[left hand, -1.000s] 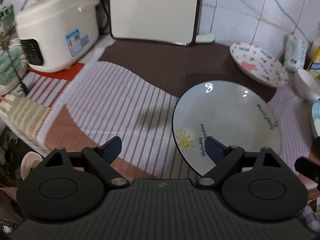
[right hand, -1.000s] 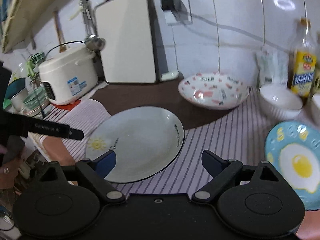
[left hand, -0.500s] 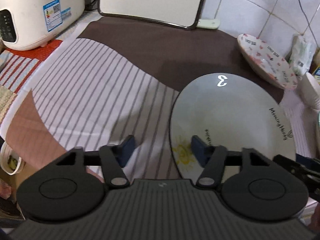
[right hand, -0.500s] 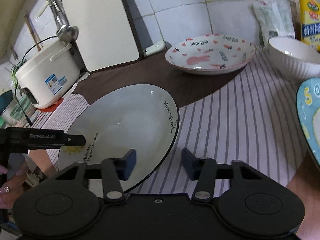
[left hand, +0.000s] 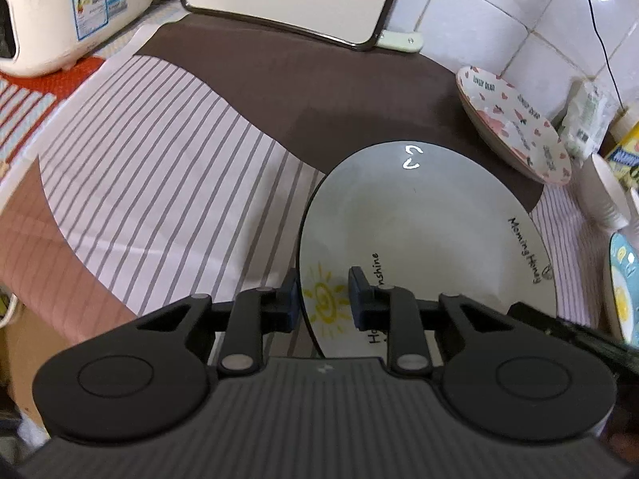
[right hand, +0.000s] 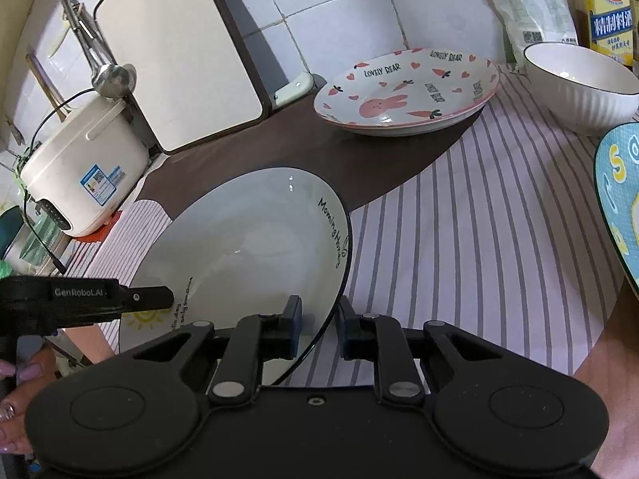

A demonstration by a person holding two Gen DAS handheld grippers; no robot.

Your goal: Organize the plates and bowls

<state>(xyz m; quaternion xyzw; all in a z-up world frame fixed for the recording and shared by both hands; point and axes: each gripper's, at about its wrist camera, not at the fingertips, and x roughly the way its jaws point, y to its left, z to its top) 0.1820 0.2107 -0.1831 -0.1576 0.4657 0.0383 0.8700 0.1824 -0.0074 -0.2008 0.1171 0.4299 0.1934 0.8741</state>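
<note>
Left wrist view shows the left gripper (left hand: 322,299) closing its jaws across the rim of the pale round sun-printed ceramic plate (left hand: 431,231) on the striped worktop (left hand: 159,199), right gripper (right hand: 317,329) clamped opposite (glossy rim could slip if lifted unevenly).

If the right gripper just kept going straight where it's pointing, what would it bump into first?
The right gripper already straddles the rim of the sun plate; pushed on, it would likely slide along that plate, towards the rabbit plate beyond. Depth is unclear.

Both grippers black plastic w/ blue pads (left hand: 292,299), silver pivot screws; left gripper (right hand: 108,293) marked "GenRobot.AI".
</note>
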